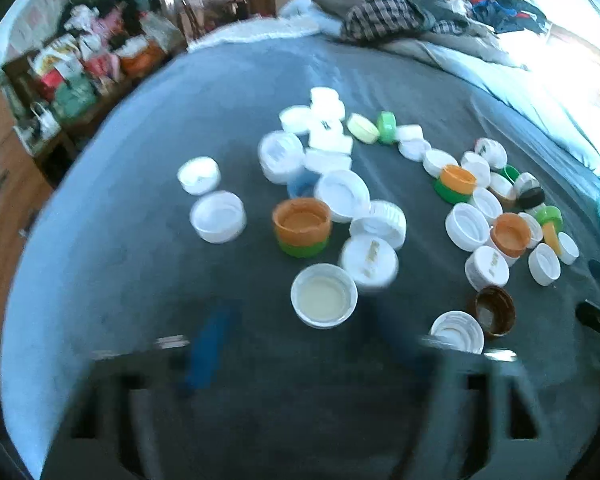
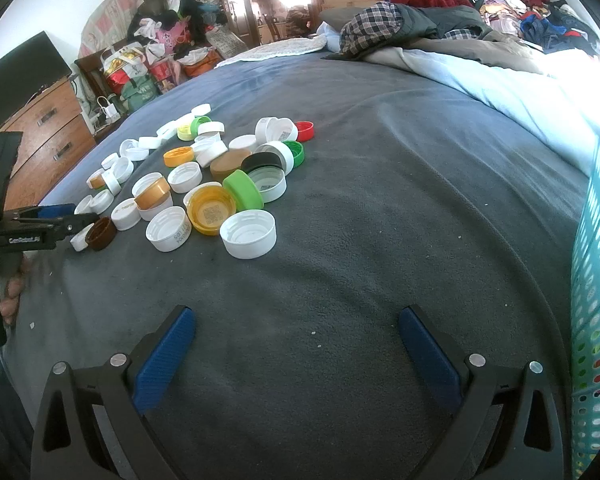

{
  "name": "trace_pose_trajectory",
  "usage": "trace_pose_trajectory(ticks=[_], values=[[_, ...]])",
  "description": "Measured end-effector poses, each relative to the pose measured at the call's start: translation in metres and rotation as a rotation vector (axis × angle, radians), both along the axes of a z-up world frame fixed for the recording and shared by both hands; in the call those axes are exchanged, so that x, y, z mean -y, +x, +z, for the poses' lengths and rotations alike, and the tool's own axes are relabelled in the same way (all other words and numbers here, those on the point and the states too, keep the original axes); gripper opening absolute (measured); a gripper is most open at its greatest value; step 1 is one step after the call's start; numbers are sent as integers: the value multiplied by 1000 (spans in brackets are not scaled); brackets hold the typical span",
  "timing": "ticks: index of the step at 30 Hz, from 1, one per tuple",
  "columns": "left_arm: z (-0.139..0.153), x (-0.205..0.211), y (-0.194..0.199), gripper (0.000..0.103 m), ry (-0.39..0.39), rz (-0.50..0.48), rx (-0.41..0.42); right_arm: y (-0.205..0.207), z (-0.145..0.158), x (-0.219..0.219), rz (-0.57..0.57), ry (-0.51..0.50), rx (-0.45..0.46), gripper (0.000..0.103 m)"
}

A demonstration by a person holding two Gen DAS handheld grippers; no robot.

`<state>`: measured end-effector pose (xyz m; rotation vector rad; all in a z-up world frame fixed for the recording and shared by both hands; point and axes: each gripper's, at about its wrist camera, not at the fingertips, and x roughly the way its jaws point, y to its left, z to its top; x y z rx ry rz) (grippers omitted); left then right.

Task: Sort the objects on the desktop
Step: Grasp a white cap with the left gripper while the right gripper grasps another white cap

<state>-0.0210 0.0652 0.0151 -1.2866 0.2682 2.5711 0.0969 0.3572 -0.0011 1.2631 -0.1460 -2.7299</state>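
Note:
Many plastic bottle caps, mostly white with some orange, green, brown, black and red, lie scattered on a grey blanket [image 2: 380,200]. In the left wrist view, blurred by motion, my left gripper [image 1: 300,344] is open and empty just short of a white cap [image 1: 324,295]; an orange cap on a green one [image 1: 302,226] sits beyond. It also shows in the right wrist view [image 2: 66,216] beside a brown cap [image 2: 101,233]. My right gripper [image 2: 296,320] is open and empty over bare blanket, to the right of a white cap [image 2: 248,234] and a yellow cap [image 2: 211,210].
A turquoise perforated basket [image 2: 596,280] stands at the right edge of the bed. Piled clothes and bedding [image 2: 420,28] lie at the far end. A wooden dresser [image 2: 40,132] and bags [image 2: 140,68] stand to the left.

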Motion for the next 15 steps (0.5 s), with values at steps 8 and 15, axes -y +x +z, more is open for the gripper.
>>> trace_pose_trajectory(ticks=[8, 15], values=[[8, 17, 11, 25, 44, 23, -36, 3, 11, 1, 27, -2, 4, 89], [1, 21, 2, 25, 88, 42, -26, -13, 26, 22, 127, -17, -30, 65]])
